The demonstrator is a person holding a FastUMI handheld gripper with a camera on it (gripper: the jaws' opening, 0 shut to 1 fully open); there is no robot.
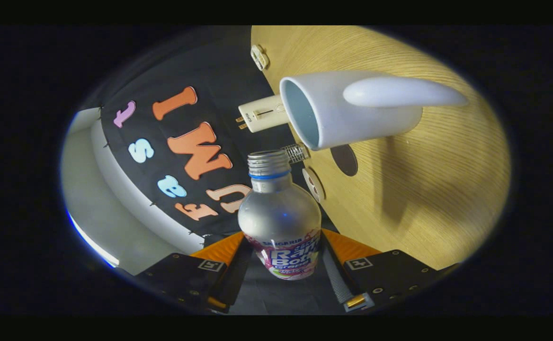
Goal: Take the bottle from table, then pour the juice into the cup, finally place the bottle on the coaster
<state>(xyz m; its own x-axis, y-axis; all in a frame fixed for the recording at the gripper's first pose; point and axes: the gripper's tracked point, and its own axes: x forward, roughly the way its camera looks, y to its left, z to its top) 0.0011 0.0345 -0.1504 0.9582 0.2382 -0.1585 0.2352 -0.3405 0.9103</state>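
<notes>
The gripper (281,265) has its fingers (229,248) closed in on the bottle (280,222), one on each flank of its lower body, so both appear to press on it and the bottle is carried between them. The whole scene is rolled sideways: the wooden surface (423,189) rises like a wall at the 3 o'clock side, and the booth's black cloth wall (200,94) fills the 9 to 11 o'clock side. The bottle is silver with a printed label near its base and a blue ring under the threaded neck; its cap is off and the open mouth (268,156) points ahead toward 12 o'clock.

Beyond the mouth, at about 1 o'clock, stands the white cup (352,111), resting on the surface with its open rim facing toward 9 o'clock, its handle toward the camera. The rim sits near the bottle mouth but apart from it. No juice is seen passing between them.

Just behind the cup at 11 o'clock lies a cream plug adapter (262,113), partly hidden by the cup's rim. A small ribbed metal object (296,152) lies just at 3 o'clock of the bottle neck. A dark round coaster (344,160) lies flat on the surface at the cup's 6 o'clock, and a pale round disc (313,184) lies by the bottle's shoulder. A small pale fitting (259,57) sits at the surface's edge farther toward 12 o'clock.
</notes>
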